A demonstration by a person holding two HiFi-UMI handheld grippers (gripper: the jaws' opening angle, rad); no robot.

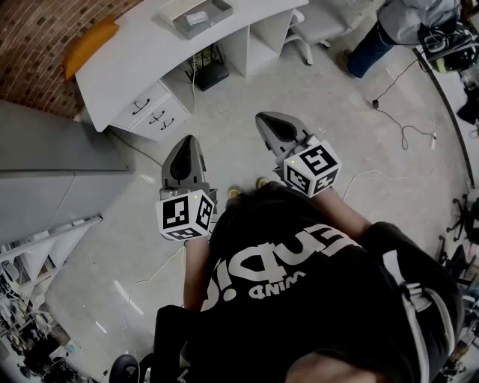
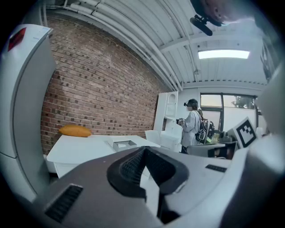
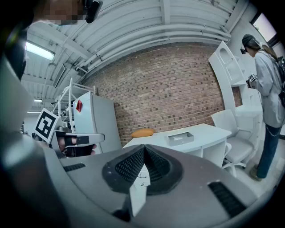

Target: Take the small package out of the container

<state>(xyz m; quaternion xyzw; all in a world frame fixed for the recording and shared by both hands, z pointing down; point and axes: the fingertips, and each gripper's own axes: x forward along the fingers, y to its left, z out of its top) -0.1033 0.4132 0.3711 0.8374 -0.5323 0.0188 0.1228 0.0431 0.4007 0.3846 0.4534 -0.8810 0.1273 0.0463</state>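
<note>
The small package (image 1: 197, 18), a pale flat item, lies inside the grey open-topped container (image 1: 217, 13), which sits on the white surface (image 1: 135, 52) against a brick wall (image 1: 34, 34). An orange cushion-like object (image 1: 88, 41) rests at the surface's end, well apart from the container, and a bank of drawers (image 1: 153, 112) hangs below it on the near side. A white chair (image 1: 322, 22) stands beside the surface's other end, and a second person (image 1: 408, 26) stands beyond that. Both claws are held over bare floor (image 1: 247, 97), well short of the container. The left claw (image 1: 183, 146) has its jaws drawn together on nothing. The right claw (image 1: 271, 123) is likewise closed and empty, its ribbed pads meeting at the tip in the right gripper view. Each points roughly level toward the surface, with the container showing just above the jaw tips in both gripper views. By the look of it the task has not got past its approach: nothing has been touched and the package is undisturbed. The next move likely calls for closing the gap to the surface and opening one claw. That claw would then go down over the container's low wall to pinch the package, which looks thin enough to demand a careful, shallow grasp.
</note>
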